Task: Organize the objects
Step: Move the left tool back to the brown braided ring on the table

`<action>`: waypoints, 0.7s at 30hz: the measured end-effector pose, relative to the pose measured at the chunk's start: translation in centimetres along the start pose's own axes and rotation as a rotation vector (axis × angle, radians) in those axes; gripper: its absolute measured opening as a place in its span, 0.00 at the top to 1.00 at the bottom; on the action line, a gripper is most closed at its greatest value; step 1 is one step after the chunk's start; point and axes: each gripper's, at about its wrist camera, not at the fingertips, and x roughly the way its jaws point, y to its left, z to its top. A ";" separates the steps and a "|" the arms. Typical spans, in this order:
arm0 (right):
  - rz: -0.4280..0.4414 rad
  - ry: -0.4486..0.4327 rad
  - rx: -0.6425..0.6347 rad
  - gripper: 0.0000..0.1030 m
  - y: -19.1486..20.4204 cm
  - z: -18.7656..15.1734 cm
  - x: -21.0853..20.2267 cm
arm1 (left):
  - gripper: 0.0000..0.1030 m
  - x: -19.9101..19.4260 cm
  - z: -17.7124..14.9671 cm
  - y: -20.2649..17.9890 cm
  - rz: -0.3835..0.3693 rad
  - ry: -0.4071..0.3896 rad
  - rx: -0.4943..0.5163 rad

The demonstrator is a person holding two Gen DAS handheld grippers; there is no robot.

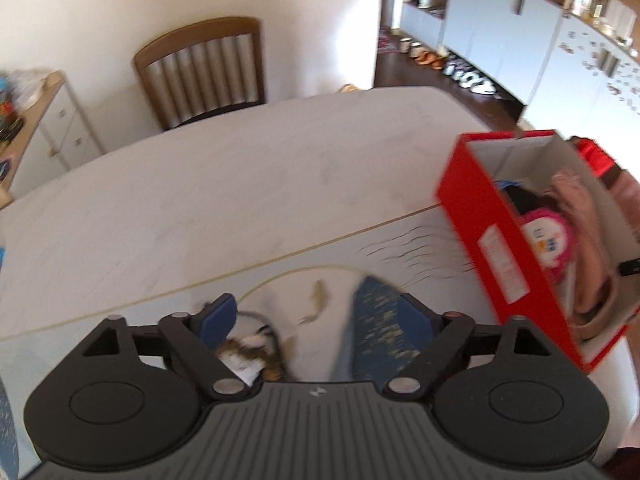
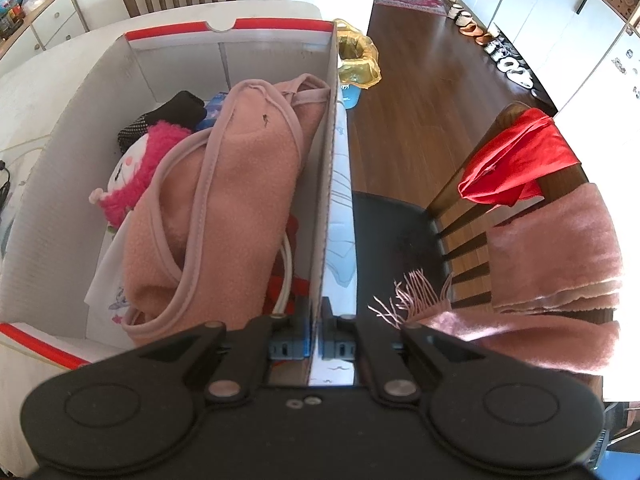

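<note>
- Right gripper (image 2: 316,344): fingers clenched on the near stretch of the long side wall of the red cardboard shoe box with white interior (image 2: 329,168), one pad inside the wall and one outside. This grip appears to steady the box.
- Left gripper (image 1: 320,320): fingers spread wide, nothing pressed between them. A blurred dark blue cloth with pale flecks (image 1: 378,332) lies between and below the pads; whether a pad touches it cannot be told.
- The white desk (image 1: 200,200) carries both the cloth, at its near edge, and the box, on the right in the left wrist view.
- Box contents, near to far: a folded peach fleece garment with pink piping (image 2: 224,200) along the gripped wall; a pink-and-white plush toy (image 2: 136,168) beside it; a black item (image 2: 180,108) toward the far end wall.
- Handling, judged: the cloth is soft, light and limp. It will drape and trail when lifted, so take hold at a bunched fold near its middle, not at a single edge.
- Handling, judged: the box wall is thin card and flexes. Grip close to a corner if the box must be shifted.
- Space remaining in the box is limited, mostly at the near left.
- Beyond the desk: a brown wooden slat-back chair (image 1: 200,72) against the wall.
</note>
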 end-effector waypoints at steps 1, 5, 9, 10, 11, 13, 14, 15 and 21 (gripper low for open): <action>0.000 0.001 -0.002 0.97 0.0 0.0 0.0 | 0.12 0.3 -0.4 0.5 0.010 0.003 -0.009; 0.000 0.004 -0.001 0.97 -0.1 0.0 0.0 | 0.07 2.2 -2.1 2.5 0.052 0.039 -0.063; -0.001 0.005 -0.001 0.97 -0.1 0.0 0.1 | 0.04 4.0 -3.9 4.3 0.078 0.091 -0.119; -0.001 0.005 0.001 0.97 -0.1 0.0 0.1 | 0.04 4.3 -4.3 4.6 0.082 0.101 -0.130; 0.000 0.006 -0.002 0.97 -0.1 0.0 0.1 | 0.04 4.6 -4.8 5.0 0.088 0.109 -0.137; 0.000 0.005 -0.002 0.97 -0.1 0.0 0.1 | 0.04 5.1 -5.6 5.7 0.112 0.120 -0.143; 0.000 0.006 -0.001 0.97 -0.1 0.0 0.1 | 0.04 5.3 -5.9 6.0 0.123 0.126 -0.151; 0.000 0.006 -0.003 0.97 -0.1 0.0 0.1 | 0.04 5.5 -6.2 6.3 0.132 0.130 -0.164; -0.002 0.006 -0.011 0.96 -0.1 -0.1 0.0 | 0.04 6.2 -7.9 8.6 0.128 0.138 -0.277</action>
